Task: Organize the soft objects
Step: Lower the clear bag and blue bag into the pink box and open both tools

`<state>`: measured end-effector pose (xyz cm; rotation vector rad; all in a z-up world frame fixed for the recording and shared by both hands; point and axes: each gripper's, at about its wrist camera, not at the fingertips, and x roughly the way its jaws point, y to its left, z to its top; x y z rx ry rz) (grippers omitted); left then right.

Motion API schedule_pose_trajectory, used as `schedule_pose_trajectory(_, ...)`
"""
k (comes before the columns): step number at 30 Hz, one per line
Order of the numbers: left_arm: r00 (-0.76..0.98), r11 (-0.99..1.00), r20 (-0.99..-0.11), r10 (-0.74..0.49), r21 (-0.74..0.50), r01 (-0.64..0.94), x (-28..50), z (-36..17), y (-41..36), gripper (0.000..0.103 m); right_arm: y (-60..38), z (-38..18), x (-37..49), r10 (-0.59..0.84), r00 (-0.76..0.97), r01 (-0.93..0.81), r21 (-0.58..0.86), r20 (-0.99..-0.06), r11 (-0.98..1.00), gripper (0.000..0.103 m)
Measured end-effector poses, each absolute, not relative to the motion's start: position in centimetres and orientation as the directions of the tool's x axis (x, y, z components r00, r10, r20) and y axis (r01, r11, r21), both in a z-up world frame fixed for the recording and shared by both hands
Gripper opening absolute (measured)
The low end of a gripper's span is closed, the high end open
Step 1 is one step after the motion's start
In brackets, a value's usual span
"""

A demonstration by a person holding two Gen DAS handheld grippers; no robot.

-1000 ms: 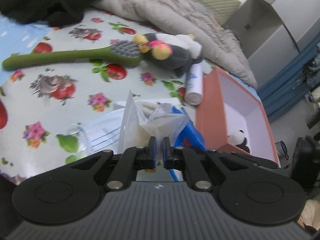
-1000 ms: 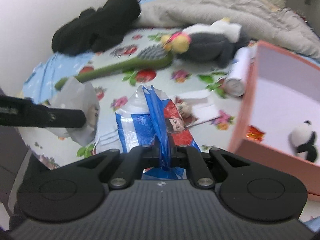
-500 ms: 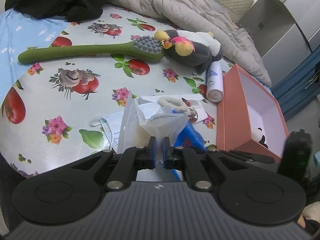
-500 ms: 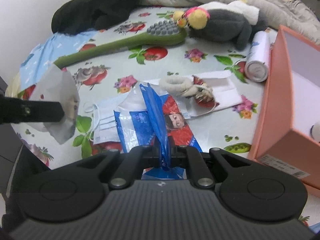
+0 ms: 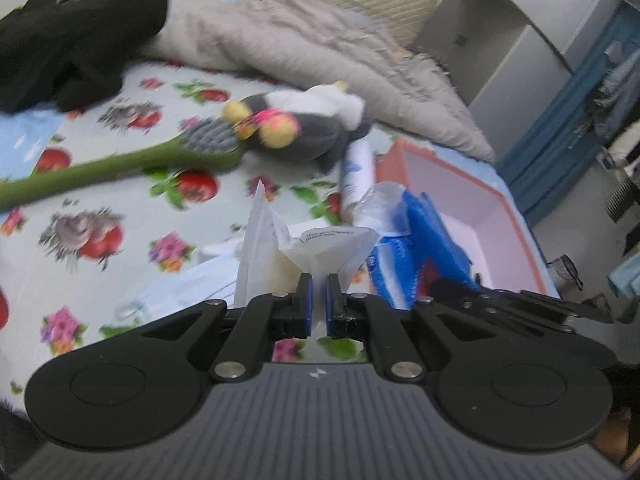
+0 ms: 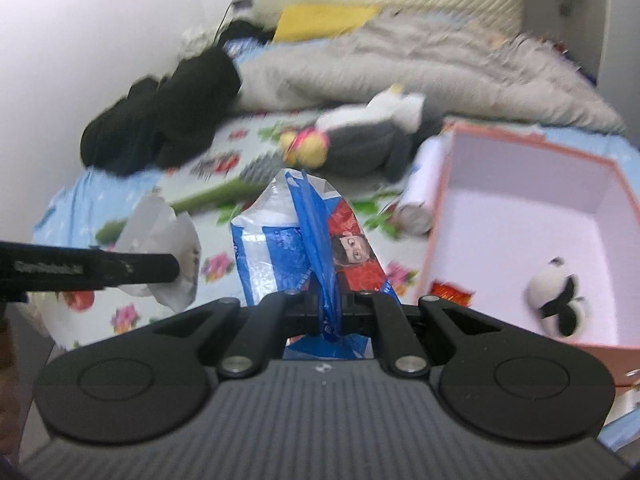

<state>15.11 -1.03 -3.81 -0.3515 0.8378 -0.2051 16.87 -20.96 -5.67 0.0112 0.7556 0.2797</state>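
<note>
Two grippers, each pinching a bag; left gripper [image 5: 316, 300] has its blue-padded fingers [image 5: 305, 298] narrowed on the neck of a clear plastic bag [image 5: 280, 248], held above the fruit-print bed cover [image 5: 120, 216]; right gripper [image 6: 328, 304] has fingers nearly together on a blue printed plastic bag [image 6: 308, 232] with a cartoon face on it, bag standing up in front of the camera; in the right wrist view the left gripper shows as a dark bar at left with the clear bag at its tip; both frames blurred; orange box [image 6: 532, 208] sits open at right with a small panda plush [image 6: 558, 296] inside; grey-and-white stuffed toy [image 5: 304, 128] lies beyond, touching the head of a green long-handled brush [image 5: 120, 164]; white spray can [image 5: 356, 176] lies just beside the box; black garment [image 5: 68, 36] and grey quilt [image 5: 320, 48] at the far end of the bed.
</note>
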Motion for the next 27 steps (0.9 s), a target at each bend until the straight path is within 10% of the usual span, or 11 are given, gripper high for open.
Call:
schedule_pose_trajectory(11, 0.653, 0.904, -0.635, -0.413, -0.371, 0.211, 18.6, 0.1, -8.4, 0.007, -27.5, 0.0, 15.0, 0.125, 0.822, -0.094, 0.084, -0.556, 0.992, 0.009)
schedule_pose_trajectory(27, 0.475, 0.867, -0.731, -0.489, -0.349, 0.356, 29.2, -4.8, -23.2, 0.008, -39.8, -4.0, 20.4, -0.057, 0.776, 0.145, 0.089, -0.628, 0.985, 0.009)
